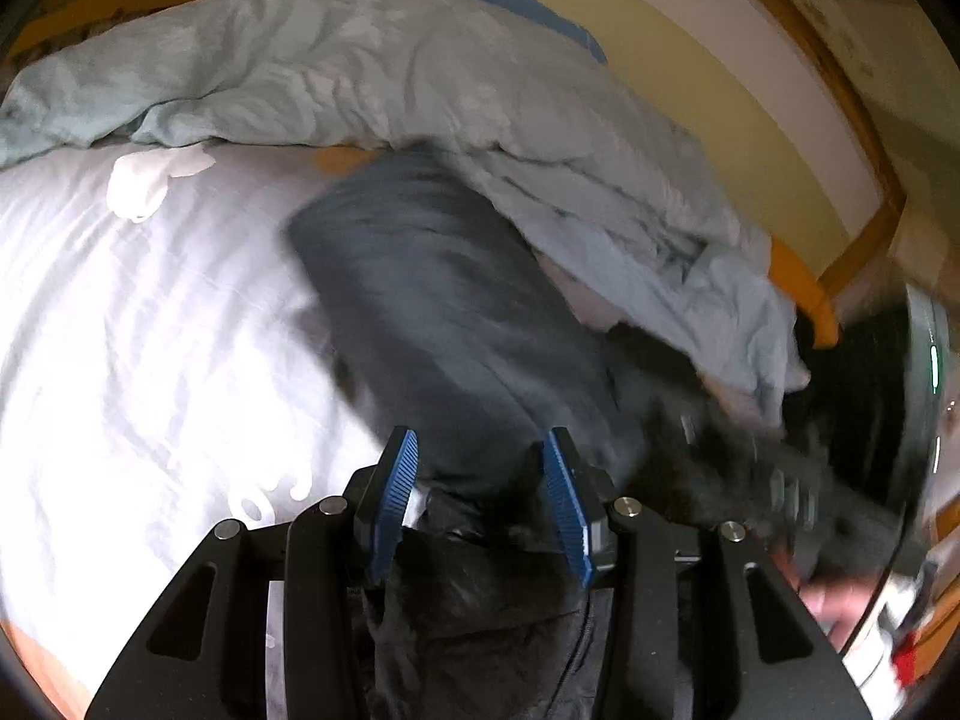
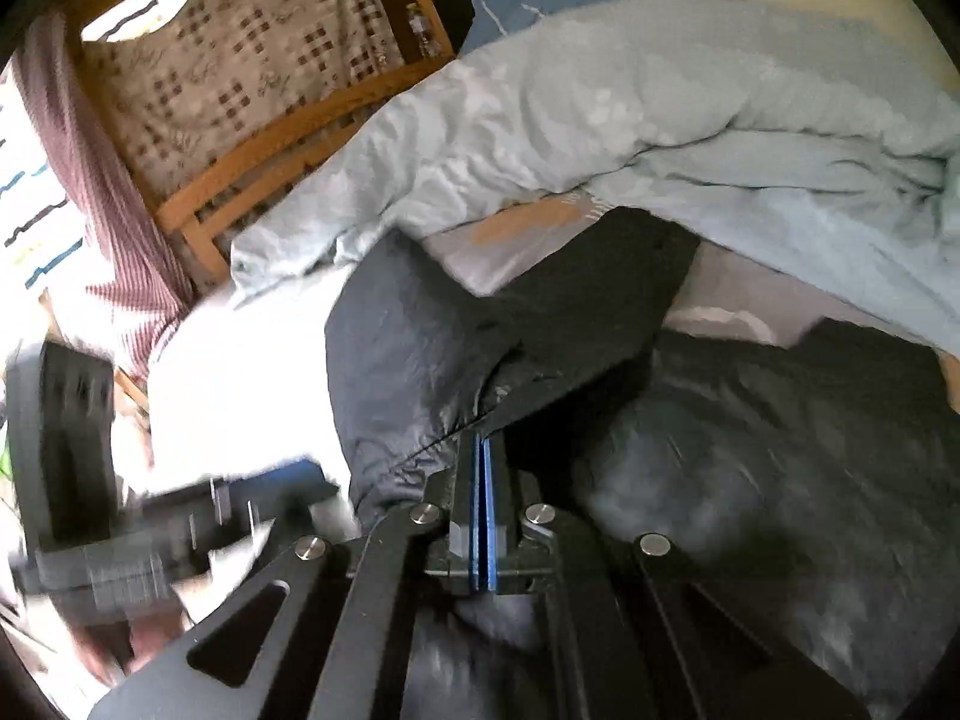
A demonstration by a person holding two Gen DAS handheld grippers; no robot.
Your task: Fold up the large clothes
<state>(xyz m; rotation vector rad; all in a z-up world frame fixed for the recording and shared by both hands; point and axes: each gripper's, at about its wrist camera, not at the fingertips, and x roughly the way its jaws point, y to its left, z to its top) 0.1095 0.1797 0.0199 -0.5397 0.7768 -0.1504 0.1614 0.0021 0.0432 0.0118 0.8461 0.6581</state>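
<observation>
A dark puffy jacket (image 1: 432,312) lies on the bed's white sheet (image 1: 150,300), one end running under the duvet. My left gripper (image 1: 480,441) has its blue pads (image 1: 390,498) apart, with a thick bunch of the jacket filling the gap between them. In the right wrist view, the jacket (image 2: 408,348) shows a black lining, and its seamed edge runs into the tips of my right gripper (image 2: 482,438), whose pads are pressed together on it. The other gripper appears blurred at the right edge (image 1: 780,480) and at the left (image 2: 150,516).
A crumpled light blue duvet (image 1: 360,72) (image 2: 660,108) is heaped along the far side of the bed. A wooden bed frame (image 2: 252,150) with a patterned cloth (image 2: 240,30) stands behind. A striped maroon cloth (image 2: 102,180) hangs at the left. A pale wall (image 1: 690,60) is close by.
</observation>
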